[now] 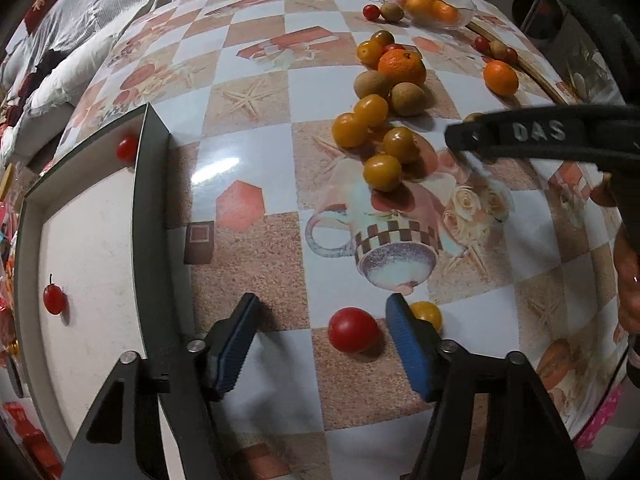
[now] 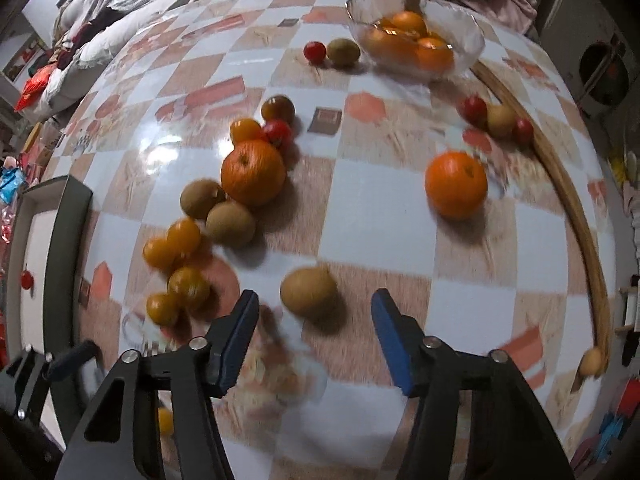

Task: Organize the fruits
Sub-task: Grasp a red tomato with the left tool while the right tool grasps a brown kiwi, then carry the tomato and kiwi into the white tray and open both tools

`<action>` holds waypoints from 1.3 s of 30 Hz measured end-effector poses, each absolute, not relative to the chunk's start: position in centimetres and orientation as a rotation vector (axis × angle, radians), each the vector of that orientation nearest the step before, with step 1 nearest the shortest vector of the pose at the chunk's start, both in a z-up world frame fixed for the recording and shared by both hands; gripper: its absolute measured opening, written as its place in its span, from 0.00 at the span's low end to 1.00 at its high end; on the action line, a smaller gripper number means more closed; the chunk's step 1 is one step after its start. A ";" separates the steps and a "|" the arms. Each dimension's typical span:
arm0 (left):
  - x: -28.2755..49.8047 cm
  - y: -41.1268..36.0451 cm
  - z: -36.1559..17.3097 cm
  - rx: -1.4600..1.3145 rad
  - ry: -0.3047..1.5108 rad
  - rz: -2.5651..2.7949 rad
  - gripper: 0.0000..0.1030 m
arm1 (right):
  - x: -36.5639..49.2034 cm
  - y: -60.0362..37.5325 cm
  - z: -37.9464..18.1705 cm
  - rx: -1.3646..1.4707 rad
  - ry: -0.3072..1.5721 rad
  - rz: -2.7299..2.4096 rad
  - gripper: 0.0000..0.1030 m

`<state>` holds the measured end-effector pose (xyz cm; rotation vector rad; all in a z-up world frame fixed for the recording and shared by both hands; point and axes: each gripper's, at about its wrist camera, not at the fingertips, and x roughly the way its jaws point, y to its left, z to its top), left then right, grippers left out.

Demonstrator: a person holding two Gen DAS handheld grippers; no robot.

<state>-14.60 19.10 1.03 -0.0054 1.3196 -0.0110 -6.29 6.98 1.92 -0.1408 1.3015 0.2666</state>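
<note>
My left gripper [image 1: 322, 304] points down at the table, open, with a red cherry tomato [image 1: 354, 330] lying between its blue pads, nearer the right one; neither pad presses it. A yellow tomato [image 1: 428, 314] peeks out behind the right finger. My right gripper [image 2: 316, 296] is open over a kiwi [image 2: 310, 292] that lies on the cloth between its fingertips, untouched. That view is blurred. A dark-rimmed white tray [image 1: 154, 184] on the left holds two red tomatoes [image 1: 54, 298]. A glass bowl [image 2: 472, 40] at the back holds oranges.
A cluster of yellow tomatoes [image 1: 376, 148], kiwis [image 1: 408, 98] and an orange [image 1: 402, 66] lies mid-table. A lone orange [image 2: 456, 190] sits right, by a wooden hoop [image 2: 572, 200]. The right tool's black arm [image 1: 540, 132] crosses the left wrist view. Bedding lies beyond the table.
</note>
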 end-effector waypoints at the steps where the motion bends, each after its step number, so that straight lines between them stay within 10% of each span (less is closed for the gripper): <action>1: -14.5 19.1 1.1 -0.009 1.323 -0.009 0.60 | -6.0 7.1 1.9 -0.147 1.297 0.266 0.56; 11: -14.4 18.7 1.7 -0.042 1.346 -0.011 0.25 | -5.7 6.9 2.1 -0.141 1.275 0.257 0.29; 39: -14.9 25.1 6.9 -0.212 1.257 0.025 0.25 | -9.9 8.1 7.2 -0.052 1.293 0.389 0.29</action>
